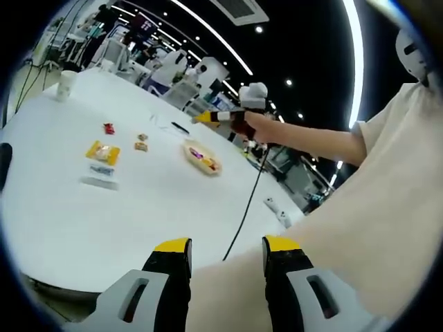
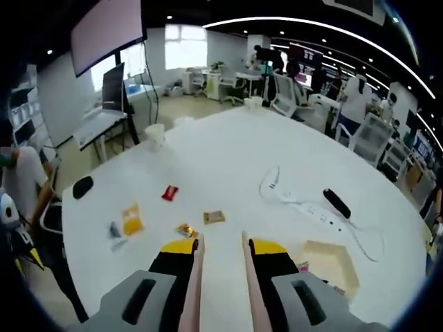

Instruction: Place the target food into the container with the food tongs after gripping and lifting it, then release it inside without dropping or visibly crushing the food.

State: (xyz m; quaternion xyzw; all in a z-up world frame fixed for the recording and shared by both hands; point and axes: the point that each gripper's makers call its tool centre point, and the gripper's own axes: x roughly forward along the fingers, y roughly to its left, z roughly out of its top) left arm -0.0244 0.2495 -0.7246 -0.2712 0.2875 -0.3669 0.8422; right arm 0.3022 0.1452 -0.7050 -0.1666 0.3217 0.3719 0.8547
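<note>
Two pink tongs arms (image 2: 196, 277) run forward between the right gripper's (image 2: 220, 247) jaws, which clamp them. Just beyond their tips lie small wrapped snacks (image 2: 214, 216) on the smooth white table (image 2: 228, 159), left of the shallow tan container (image 2: 331, 263). The right gripper is nearer; the left gripper (image 1: 227, 245) hangs released, well back.

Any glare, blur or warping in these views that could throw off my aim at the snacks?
Left gripper view: strong fisheye bend in the table edge, ceiling strip lights bright, snacks small and soft. Right gripper view: even light, window blown out, table curved, snacks slightly soft; tongs sharp.
</note>
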